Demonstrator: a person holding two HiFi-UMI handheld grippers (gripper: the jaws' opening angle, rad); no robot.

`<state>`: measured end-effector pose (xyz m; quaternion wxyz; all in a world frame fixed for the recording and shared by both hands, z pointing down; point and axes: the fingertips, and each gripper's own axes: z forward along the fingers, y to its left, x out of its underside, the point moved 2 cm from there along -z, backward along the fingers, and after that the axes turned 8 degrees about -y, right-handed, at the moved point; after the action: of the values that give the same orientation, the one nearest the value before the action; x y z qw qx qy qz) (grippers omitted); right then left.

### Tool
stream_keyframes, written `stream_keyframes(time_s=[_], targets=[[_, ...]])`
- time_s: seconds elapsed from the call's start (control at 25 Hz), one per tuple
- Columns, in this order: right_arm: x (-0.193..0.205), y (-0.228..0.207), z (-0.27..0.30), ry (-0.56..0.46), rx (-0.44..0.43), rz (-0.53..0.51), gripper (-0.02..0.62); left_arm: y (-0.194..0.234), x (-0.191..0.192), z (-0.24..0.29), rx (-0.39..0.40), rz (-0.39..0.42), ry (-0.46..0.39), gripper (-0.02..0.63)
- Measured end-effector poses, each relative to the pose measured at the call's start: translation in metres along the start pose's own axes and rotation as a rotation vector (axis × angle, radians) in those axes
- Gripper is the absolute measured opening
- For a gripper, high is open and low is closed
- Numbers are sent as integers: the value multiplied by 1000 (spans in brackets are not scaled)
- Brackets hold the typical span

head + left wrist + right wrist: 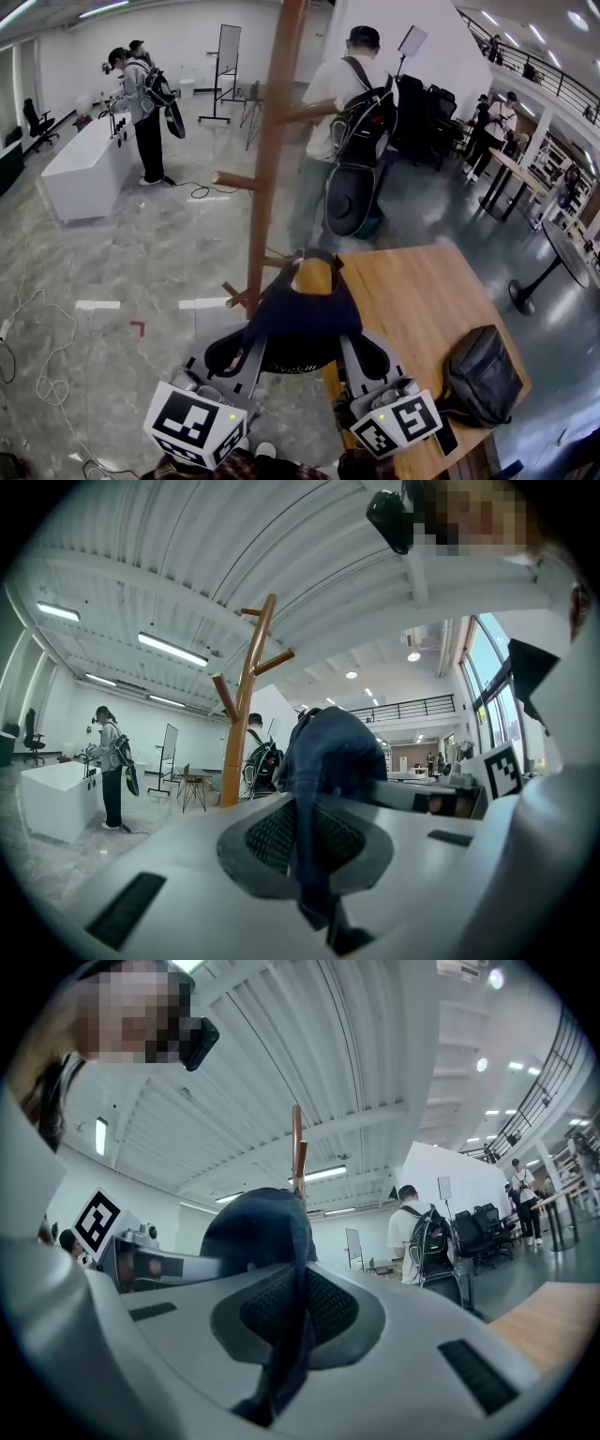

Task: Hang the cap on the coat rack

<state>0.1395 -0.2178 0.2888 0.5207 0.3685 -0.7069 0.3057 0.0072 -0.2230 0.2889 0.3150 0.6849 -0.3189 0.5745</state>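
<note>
A dark navy cap [298,317] hangs between my two grippers, in front of the brown wooden coat rack [273,141]. My left gripper [246,345] is shut on the cap's left edge, and in the left gripper view the cap fabric [309,855] is pinched between the jaws. My right gripper [354,352] is shut on the cap's right edge, where the cloth [286,1340] runs between the jaws in the right gripper view. The rack's pegs [234,180] stick out left of the post, above the cap. In the left gripper view the rack [240,714] stands just left of the cap.
A wooden table [427,309] lies to the right with a black bag [483,373] on it. A person with a backpack [352,131] stands behind the rack. Two people stand at a white counter [89,164] far left. Cables lie on the floor at the left [42,375].
</note>
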Motion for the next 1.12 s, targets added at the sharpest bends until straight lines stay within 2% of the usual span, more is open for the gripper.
stream_keyframes(time_s=[0.4,0.64,0.88,1.12], targets=[[-73,-4,43,-123,-83,-93,20,14,-80,28,58,88,-127,21],[-107,-8,68,-172,-125,-108,20,23,-127,43,95,164,-163,21],[-149,-19,99,-190,-166,-106,20,33,-182,66,111,191,-203,21],[-133,-35,126,-187,-152,-77,20,51,-179,87,116,203,-189,21]])
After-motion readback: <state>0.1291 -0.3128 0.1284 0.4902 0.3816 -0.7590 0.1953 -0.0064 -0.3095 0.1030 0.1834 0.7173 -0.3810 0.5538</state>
